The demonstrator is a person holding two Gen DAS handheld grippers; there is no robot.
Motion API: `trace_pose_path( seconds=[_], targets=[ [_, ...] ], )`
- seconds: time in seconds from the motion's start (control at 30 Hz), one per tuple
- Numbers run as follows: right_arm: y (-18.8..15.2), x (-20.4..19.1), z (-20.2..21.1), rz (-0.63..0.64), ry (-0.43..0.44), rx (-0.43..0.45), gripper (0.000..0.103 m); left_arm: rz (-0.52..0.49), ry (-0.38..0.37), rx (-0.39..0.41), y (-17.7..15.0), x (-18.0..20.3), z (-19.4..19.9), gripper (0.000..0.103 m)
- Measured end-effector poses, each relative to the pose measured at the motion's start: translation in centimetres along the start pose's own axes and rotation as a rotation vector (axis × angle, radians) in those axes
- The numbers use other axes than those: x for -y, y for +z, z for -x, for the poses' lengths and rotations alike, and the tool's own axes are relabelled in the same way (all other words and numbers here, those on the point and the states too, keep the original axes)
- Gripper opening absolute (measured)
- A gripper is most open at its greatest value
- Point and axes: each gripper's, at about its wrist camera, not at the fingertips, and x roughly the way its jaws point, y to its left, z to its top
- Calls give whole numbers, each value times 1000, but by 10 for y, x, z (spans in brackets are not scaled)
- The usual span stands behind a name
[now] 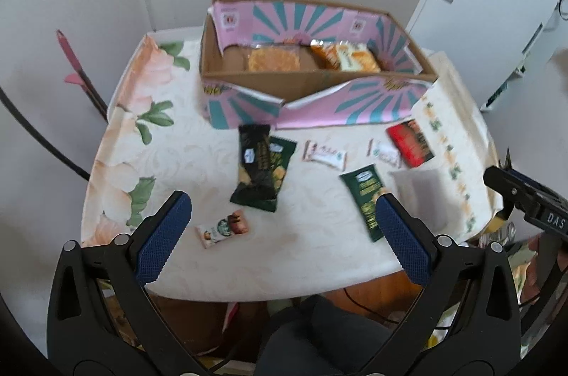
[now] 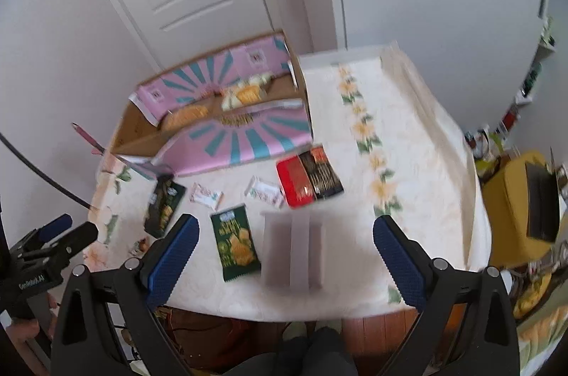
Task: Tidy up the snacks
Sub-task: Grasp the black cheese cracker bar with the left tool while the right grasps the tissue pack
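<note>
Both claws, left claw (image 1: 284, 234) and right claw (image 2: 284, 255), hang spread and empty over the worktop (image 1: 319, 255); snack packets (image 1: 261, 170) lie loose before the cardboard box (image 1: 312, 85); seemingly between pickups, next needing a descent onto one packet

Left hand-held gripper (image 1: 284, 230) and right hand-held gripper (image 2: 284, 243) both hang with jaws spread wide, holding nothing.

Open right hand-held gripper (image 2: 284, 244) hovers over snacks (one clear, seemingly plastic) beside box (image 2: 248, 138).
</note>
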Motion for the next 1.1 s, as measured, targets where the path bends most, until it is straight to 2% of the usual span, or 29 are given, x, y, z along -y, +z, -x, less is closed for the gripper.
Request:
trace_pose_path(
  seconds=[0.13,0.33,0.5,0.73,0.8,0.93,1.1],
  targets=[
    [-19,-2,-19,-50,-31,-28,98,-3,-20,-35,5,-21,-32,102],
    [-37,-4,-50,-76,-72,-36,93,28,-79,-90,14,-46,-82,90],
    [-45,-6,-75,-86,-101,-29,86,17,-107,-131,18,-49,-115,79],
    [-47,-5,-99,-104,-123,-28,82,-7,-117,-156,21,-49,-141,75],
    [-49,-5,-102,-103,-132,-25,82,-12,-112,-150,23,-48,-143,71],
    [-52,-4,-107,-113,-141,-25,73,-34,-100,-149,28,-44,-147,61],
    [-55,1,-109,-122,-148,-19,69,-53,-89,-146,29,-40,-148,40]
  ],
)
